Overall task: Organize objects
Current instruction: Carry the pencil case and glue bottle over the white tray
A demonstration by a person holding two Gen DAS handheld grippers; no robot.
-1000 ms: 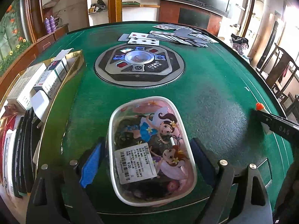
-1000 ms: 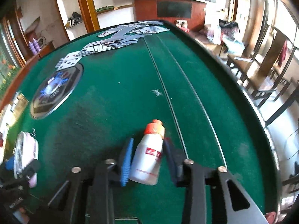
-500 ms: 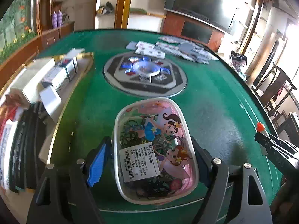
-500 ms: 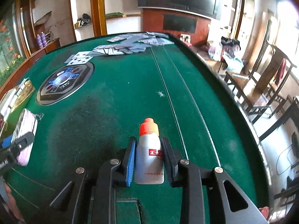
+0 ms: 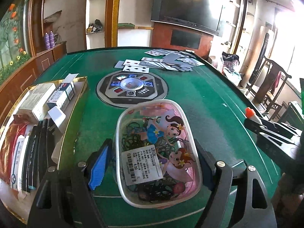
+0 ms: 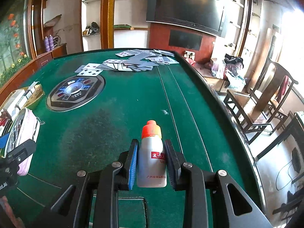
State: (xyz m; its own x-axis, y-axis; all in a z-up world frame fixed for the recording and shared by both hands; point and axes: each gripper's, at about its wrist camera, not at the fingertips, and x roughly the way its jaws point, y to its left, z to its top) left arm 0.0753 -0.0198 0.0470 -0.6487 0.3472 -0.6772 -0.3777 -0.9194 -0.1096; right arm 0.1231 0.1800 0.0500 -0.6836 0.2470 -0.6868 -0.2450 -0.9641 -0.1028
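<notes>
Your left hand-held gripper (image 5: 152,163) is clamped across the short sides of the clear box (image 5: 157,152) of hair ties, keeping its lid level above the green surface (image 5: 209,104). Your right hand-held gripper (image 6: 151,163) is clamped on the white bottle (image 6: 152,163), orange cap forward. The gold tray (image 5: 79,93) at the left probably receives both.

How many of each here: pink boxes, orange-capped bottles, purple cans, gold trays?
pink box: 1
orange-capped bottle: 1
purple cans: 2
gold tray: 1
Total: 5
</notes>
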